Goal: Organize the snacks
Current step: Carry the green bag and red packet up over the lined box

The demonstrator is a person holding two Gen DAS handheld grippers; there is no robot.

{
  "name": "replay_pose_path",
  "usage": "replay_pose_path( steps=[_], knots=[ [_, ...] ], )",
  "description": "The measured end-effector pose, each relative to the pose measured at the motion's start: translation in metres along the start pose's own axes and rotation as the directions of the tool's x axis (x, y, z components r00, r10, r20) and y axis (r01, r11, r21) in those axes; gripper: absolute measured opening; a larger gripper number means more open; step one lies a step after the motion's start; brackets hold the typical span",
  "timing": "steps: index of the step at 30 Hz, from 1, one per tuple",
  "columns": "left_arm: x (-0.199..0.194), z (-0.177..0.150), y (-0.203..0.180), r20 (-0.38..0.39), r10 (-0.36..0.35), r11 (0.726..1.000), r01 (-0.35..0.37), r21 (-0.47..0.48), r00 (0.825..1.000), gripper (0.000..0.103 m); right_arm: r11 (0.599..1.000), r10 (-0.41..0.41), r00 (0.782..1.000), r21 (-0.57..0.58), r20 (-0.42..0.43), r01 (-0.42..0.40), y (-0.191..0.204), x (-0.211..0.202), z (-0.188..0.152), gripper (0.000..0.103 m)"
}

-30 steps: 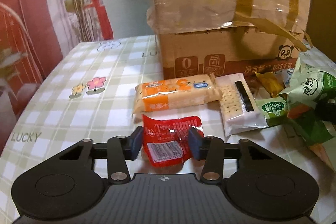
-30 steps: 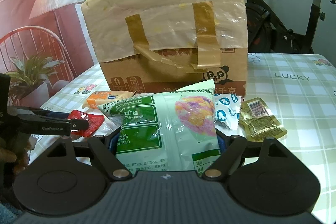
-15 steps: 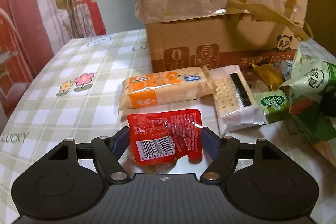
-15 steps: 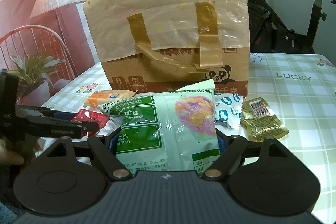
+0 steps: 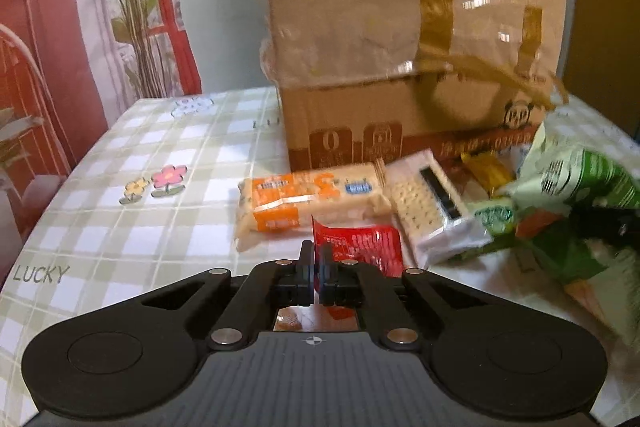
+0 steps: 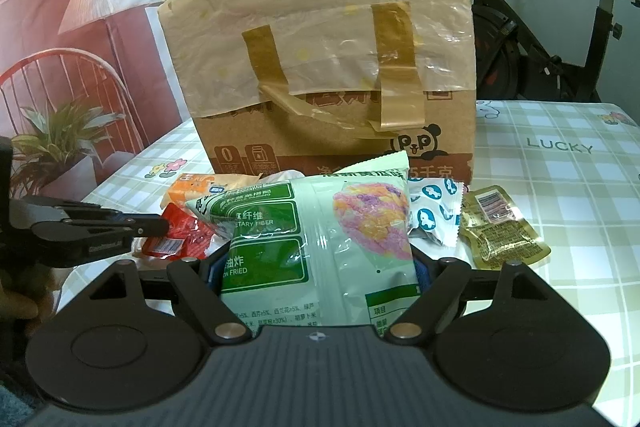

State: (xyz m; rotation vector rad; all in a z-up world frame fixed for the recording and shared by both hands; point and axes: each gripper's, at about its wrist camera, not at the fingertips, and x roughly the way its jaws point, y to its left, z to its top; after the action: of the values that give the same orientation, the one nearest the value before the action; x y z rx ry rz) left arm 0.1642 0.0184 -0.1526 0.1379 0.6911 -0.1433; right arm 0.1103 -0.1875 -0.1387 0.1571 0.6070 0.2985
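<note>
While the left hand-held gripper (image 5: 319,269) has its jaws nearly together, pinching the near left edge of the red sachet (image 5: 360,247), the packet stands tilted just beyond its tips, long axis running rightward; a second ago the jaws were wide apart around it lying flat. Farther right, the right hand-held gripper (image 6: 318,273) grips the green snack bag (image 6: 316,247), unchanged. Beyond lies the cardboard box (image 6: 340,143) on the checked surface (image 5: 120,227).

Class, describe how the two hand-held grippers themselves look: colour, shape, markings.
Left hand-held gripper: matte black, ribbed plate with a white crosshair mark, two round discs, silver pivot pins, black fingers. Right hand-held gripper: the same build, with blue pads.
</note>
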Motion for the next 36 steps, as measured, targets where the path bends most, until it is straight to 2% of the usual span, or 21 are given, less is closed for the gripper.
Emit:
replay_pose_path(
  steps=[14, 20, 29, 36],
  knots=[
    [-0.044, 0.02, 0.007, 0.13, -0.021, 0.998, 0.029, -0.056, 0.991, 0.002, 1.0, 0.006, 1.0, -0.016, 0.011, -0.006, 0.005, -0.006, 0.003, 0.082],
    [-0.063, 0.027, 0.008, 0.187, -0.036, 0.998, 0.044, -0.043, 0.982, 0.002, 0.999, 0.015, 0.999, -0.045, 0.033, -0.013, 0.013, -0.014, 0.008, 0.082],
    [-0.091, 0.058, 0.013, 0.309, -0.049, 0.997, 0.063, -0.038, 0.95, 0.002, 0.993, 0.036, 0.995, -0.111, 0.09, -0.026, 0.031, -0.031, 0.021, 0.082],
    [-0.108, 0.088, 0.02, 0.392, -0.054, 0.994, 0.085, -0.061, 0.918, 0.002, 0.986, 0.057, 0.982, -0.166, 0.18, -0.027, 0.04, -0.052, 0.044, 0.082]
  ],
)
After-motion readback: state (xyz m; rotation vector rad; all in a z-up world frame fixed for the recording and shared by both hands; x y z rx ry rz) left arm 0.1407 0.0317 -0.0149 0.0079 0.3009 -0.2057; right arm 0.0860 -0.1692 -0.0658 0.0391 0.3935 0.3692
